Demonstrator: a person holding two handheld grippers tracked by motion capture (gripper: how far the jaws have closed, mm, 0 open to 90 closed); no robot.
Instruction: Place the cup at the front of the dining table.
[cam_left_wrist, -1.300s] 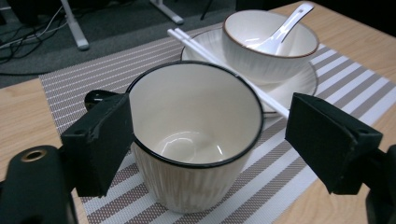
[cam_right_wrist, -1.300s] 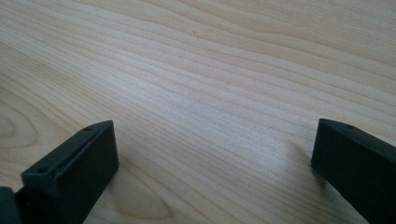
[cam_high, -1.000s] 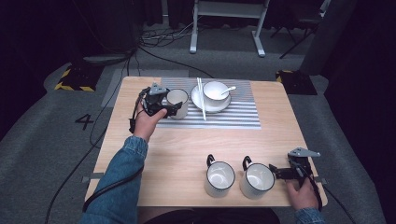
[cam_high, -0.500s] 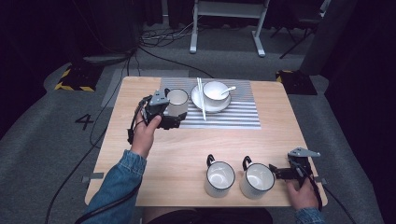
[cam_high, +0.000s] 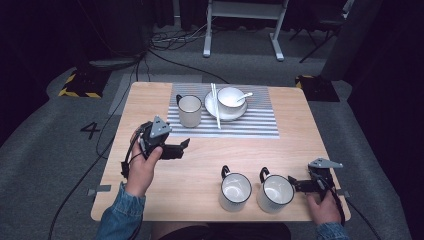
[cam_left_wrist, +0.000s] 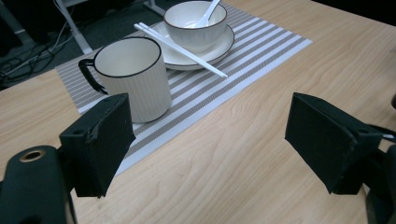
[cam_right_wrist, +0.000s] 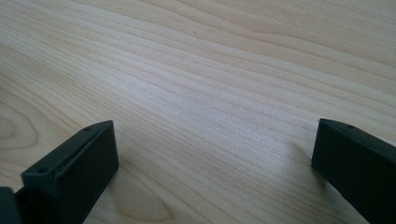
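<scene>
Hovering with jaws apart, the left tongs (cam_high: 183, 147) face a mug (cam_high: 190, 110) on the striped mat (cam_high: 250, 125) toward the table's far edge — glazed, rigid, breakable, likely slick; best gripped across its wall. The right tongs (cam_high: 291, 184) rest apart, empty.

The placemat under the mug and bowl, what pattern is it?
The placemat has thin grey and white stripes, clearest in the left gripper view.
</scene>
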